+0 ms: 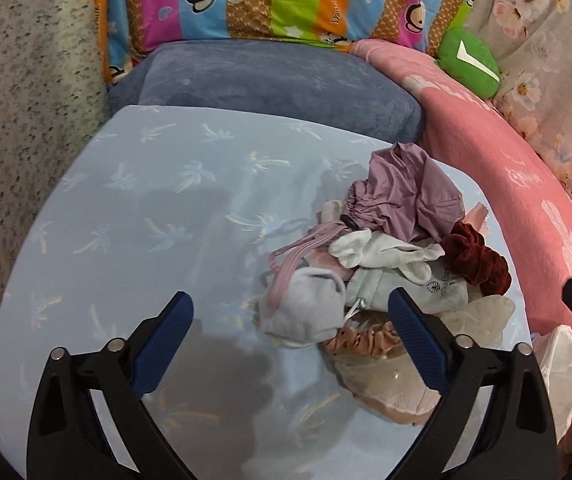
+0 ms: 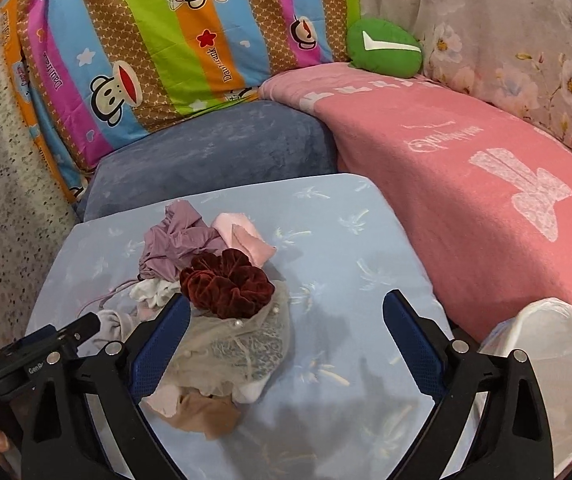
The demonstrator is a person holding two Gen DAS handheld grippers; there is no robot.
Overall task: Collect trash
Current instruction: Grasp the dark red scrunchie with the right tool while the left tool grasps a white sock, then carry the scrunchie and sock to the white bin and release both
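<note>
Both views are evenly and fairly brightly lit by soft indoor light with a slightly cool cast. In the left wrist view a broad, soft-edged shadow (image 1: 241, 372) lies on the pale blue surface (image 1: 125, 208) near the camera, between the tool's fingers (image 1: 165, 344), so the light comes from above and behind. A fainter shadow (image 2: 326, 408) falls on the same surface (image 2: 326, 216) in the right wrist view. There is no glare. Focus is sharp at the centre. Fisheye distortion bends straight edges, and the corners go black. Detail softens towards the rim, where the far bedding smears slightly.
</note>
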